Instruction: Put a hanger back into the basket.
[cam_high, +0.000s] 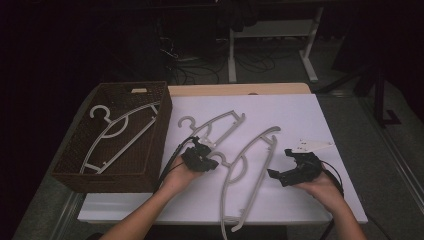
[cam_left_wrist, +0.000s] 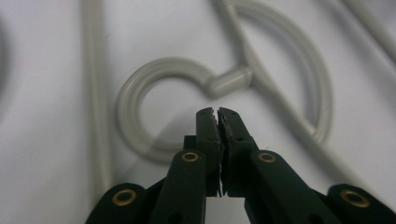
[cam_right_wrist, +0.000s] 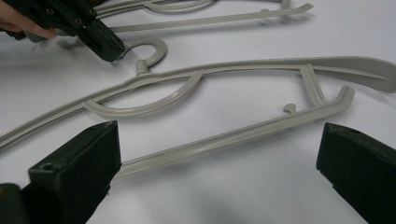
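Hanger (cam_high: 247, 165) lies flat on the white surface (cam_high: 300, 115) between the two hands, its hook (cam_left_wrist: 140, 116) toward the left hand-held gripper (cam_high: 212, 162). That gripper is clenched on nothing, its tips poised just above the hook's ring beside the neck. The right hand-held gripper (cam_high: 280, 165) is released, jaws spread wide and low near the hanger's bar. A second hanger (cam_high: 215, 127) lies just beyond, and a third (cam_high: 117, 135) rests inside the brown basket (cam_high: 160, 130) at the left.
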